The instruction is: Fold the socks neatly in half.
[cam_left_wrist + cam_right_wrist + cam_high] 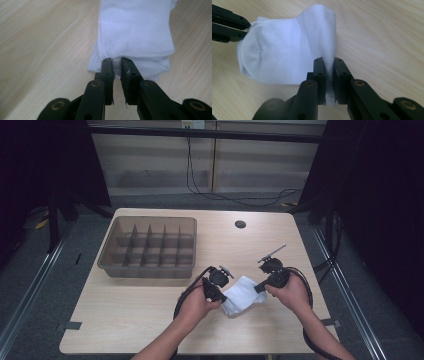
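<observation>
White sock (241,292) lies lengthwise between left gripper (218,295) and right gripper (258,287)

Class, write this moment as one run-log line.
left gripper: shut on white sock | right gripper: shut on white sock | divided tray: behind

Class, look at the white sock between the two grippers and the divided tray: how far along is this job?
Done: the white sock looks folded over on the table, and both grippers have shut on it. In hand: the left gripper pinches one end and the right gripper the opposite edge. Left: the sock is not yet in the divided tray, whose compartments look empty, so probably carrying it there.
</observation>
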Demonstrator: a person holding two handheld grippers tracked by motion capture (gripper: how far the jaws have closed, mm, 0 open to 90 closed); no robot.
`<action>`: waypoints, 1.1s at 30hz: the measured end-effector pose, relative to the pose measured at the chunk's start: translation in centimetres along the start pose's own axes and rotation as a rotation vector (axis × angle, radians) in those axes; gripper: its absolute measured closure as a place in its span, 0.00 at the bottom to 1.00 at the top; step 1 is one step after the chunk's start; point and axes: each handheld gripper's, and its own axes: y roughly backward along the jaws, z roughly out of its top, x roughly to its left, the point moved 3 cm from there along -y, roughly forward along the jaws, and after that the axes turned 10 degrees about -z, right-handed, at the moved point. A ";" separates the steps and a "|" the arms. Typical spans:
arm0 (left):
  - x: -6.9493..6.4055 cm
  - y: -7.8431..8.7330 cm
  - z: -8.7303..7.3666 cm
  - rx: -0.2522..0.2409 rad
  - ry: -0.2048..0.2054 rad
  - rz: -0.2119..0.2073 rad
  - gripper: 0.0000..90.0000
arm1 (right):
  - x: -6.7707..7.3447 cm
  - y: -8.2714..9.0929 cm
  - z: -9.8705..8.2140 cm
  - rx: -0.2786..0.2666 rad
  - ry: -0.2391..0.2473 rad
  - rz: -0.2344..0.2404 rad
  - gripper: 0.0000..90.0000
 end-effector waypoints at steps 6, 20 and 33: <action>0.0 -0.5 -0.1 -0.001 0.009 -0.003 0.90 | 0.5 0.7 0.4 -0.011 0.007 0.007 0.92; 0.0 -1.0 0.0 -0.014 0.008 0.007 0.90 | 2.1 1.2 1.0 -0.015 0.032 0.036 0.92; -0.1 -1.4 0.4 -0.030 0.011 0.009 0.89 | 3.2 0.8 1.3 -0.010 0.056 0.056 0.92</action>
